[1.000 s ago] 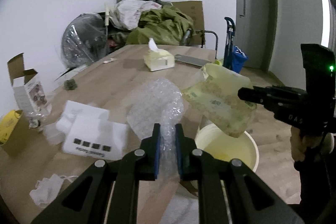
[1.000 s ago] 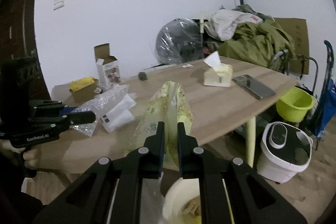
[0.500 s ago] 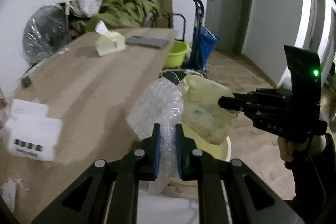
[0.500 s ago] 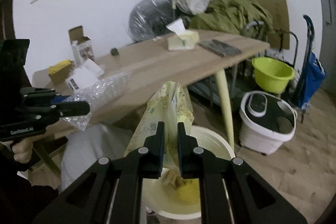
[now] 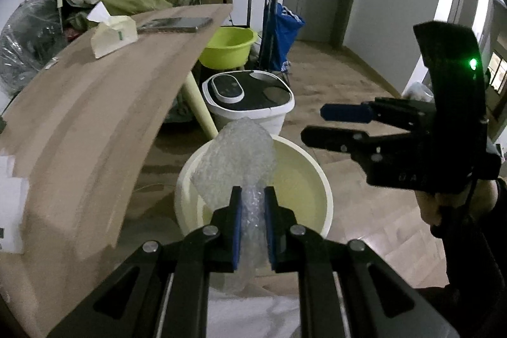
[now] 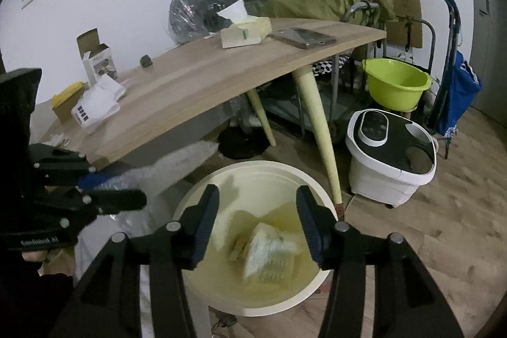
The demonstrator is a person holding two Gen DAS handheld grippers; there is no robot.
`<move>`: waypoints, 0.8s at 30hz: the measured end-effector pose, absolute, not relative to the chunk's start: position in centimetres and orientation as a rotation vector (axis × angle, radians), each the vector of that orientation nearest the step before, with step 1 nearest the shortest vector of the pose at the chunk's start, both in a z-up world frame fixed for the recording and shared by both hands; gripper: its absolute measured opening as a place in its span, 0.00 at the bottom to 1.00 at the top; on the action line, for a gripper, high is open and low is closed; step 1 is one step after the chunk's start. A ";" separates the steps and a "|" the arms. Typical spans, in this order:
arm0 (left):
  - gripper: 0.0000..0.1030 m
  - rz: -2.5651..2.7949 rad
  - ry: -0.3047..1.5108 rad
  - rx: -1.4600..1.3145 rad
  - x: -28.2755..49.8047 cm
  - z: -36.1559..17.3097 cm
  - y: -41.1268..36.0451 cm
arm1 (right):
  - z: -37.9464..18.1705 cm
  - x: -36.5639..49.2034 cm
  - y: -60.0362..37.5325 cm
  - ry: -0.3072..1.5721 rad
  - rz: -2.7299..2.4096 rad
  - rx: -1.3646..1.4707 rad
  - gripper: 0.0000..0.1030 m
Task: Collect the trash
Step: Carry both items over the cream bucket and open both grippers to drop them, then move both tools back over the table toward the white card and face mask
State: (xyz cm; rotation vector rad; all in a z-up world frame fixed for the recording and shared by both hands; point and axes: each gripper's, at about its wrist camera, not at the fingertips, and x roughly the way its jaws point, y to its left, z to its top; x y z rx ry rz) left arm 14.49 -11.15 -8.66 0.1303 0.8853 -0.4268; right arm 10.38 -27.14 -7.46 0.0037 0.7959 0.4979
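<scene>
Over the bucket (image 5: pixel 320 179) — left claw (image 5: pixel 253 224) pinching bubble wrap (image 5: pixel 237 154)

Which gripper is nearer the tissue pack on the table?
Left, I think, though it's close. The left gripper, clamped on bubble wrap, hangs beside the table edge; the right gripper, jaws opening, is farther out from the tissue pack.

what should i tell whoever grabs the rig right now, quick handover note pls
Left gripper: shut on the bubble wrap, held over the cream bin beside the table.
Right gripper: jaws opening, nothing between them; the yellow-green packet lies in the bin, blurred.
Done: packet binned.
Left: drop the bubble wrap in, then probably clear the white packaging, cardboard box and crumpled bits at the table's far end. The tissue pack and phone do not look like trash.
</scene>
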 end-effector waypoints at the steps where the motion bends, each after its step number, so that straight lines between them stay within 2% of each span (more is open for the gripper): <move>1: 0.12 -0.427 0.893 0.130 14.7 -8.8 -11.3 | -7.4 10.4 -27.2 0.796 0.492 0.004 0.47; 4: 0.14 -0.440 0.910 0.120 15.2 -9.3 -11.6 | -7.4 10.7 -27.7 0.797 0.470 0.008 0.47; 7: 0.28 -0.448 0.923 0.109 15.5 -9.6 -11.7 | -7.5 10.9 -28.0 0.802 0.452 0.004 0.47; 12: 0.31 -0.464 0.926 0.090 15.3 -9.6 -11.6 | -7.6 11.0 -28.0 0.808 0.433 -0.002 0.47; 14: 0.45 -0.466 0.919 0.080 15.2 -9.4 -11.4 | -7.6 11.1 -27.7 0.813 0.431 -0.007 0.47; 16: 0.53 -0.468 0.913 0.066 15.2 -9.4 -11.3 | -7.7 11.1 -27.4 0.817 0.430 -0.014 0.47; 24: 0.60 -0.477 0.880 0.038 14.7 -8.5 -10.4 | -7.1 11.0 -26.1 0.817 0.442 -0.049 0.47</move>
